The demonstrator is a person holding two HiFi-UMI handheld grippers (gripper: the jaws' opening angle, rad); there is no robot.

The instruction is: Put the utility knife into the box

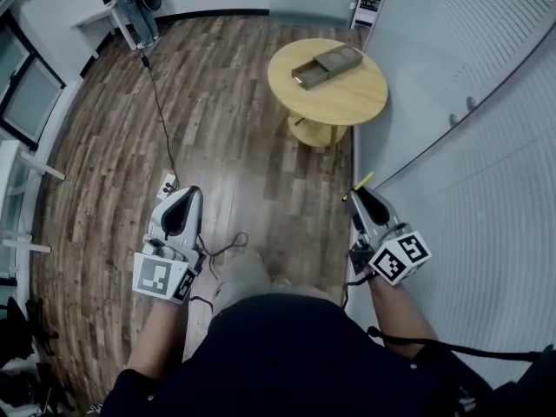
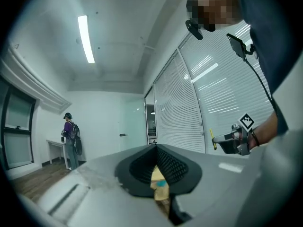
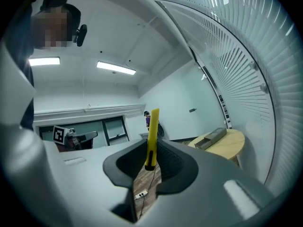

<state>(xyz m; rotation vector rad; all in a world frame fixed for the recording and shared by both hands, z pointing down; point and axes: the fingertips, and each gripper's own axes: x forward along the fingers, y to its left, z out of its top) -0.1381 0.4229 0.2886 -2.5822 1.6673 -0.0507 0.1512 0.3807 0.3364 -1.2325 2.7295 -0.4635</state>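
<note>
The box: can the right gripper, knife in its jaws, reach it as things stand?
Probably not yet: the box sits on the round table well ahead of the right gripper, wood floor between. Nothing seems to block the way.

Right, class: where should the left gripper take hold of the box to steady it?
Probably across the box's two long sides, coming down from above: it lies flat on the round table, long and narrow, with both sides exposed.
</note>
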